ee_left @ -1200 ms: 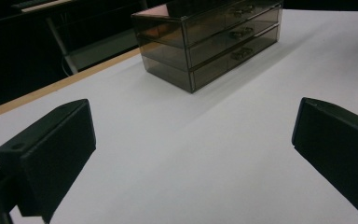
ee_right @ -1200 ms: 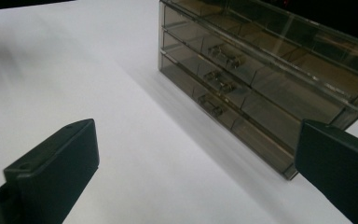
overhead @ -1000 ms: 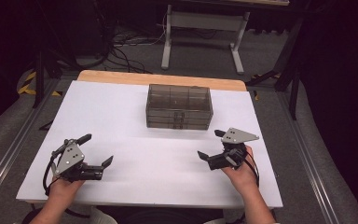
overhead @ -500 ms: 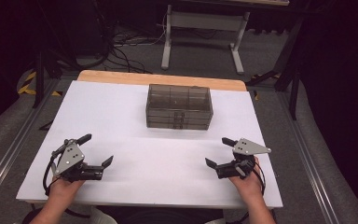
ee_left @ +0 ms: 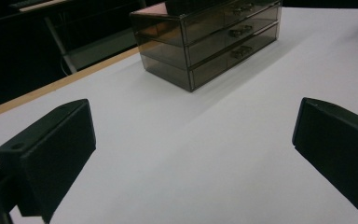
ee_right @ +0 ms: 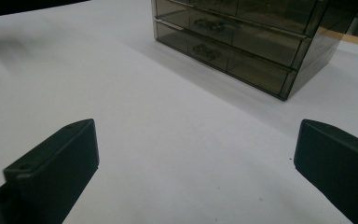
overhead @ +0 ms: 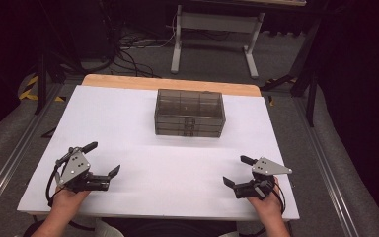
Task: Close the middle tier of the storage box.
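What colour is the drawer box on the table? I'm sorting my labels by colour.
Smoky grey-brown and see-through; the drawer box shows best in the left gripper view.

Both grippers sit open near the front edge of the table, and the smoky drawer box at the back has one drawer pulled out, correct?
Not quite. The drawer box has every drawer shut, fronts flush, as the left gripper view shows. The left gripper and right gripper are open near the front edge.
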`<act>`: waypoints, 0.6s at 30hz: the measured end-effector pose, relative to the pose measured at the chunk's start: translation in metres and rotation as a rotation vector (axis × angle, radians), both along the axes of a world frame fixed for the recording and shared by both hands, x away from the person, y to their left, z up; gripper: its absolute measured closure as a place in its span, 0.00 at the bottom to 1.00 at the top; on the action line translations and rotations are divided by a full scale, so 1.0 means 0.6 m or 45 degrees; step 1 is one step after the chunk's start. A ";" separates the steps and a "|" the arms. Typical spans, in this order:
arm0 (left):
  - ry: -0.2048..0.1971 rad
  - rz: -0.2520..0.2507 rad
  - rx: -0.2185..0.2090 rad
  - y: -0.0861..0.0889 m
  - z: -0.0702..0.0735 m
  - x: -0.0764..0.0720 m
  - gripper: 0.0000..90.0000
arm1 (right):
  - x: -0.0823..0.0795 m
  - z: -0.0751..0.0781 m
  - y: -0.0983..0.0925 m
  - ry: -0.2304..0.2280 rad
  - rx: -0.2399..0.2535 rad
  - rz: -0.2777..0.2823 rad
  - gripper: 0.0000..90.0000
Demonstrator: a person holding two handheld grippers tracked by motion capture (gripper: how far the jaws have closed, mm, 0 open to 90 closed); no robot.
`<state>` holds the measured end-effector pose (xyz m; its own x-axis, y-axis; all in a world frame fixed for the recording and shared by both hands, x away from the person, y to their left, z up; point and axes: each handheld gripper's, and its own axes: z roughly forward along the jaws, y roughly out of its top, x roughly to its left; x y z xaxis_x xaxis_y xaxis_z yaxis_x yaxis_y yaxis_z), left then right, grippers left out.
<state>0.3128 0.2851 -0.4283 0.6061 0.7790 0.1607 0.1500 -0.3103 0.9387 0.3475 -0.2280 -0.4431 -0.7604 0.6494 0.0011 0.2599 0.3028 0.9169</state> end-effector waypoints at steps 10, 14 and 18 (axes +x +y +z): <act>0.000 0.001 0.003 -0.001 -0.002 0.002 0.00 | 0.003 -0.001 0.004 -0.023 -0.006 -0.004 0.01; -0.005 0.000 -0.018 0.001 -0.002 0.002 0.00 | 0.003 0.000 0.001 -0.026 0.003 -0.012 0.00; 0.000 0.002 -0.024 0.001 -0.003 0.003 0.00 | 0.002 0.001 0.000 -0.030 0.012 -0.009 0.00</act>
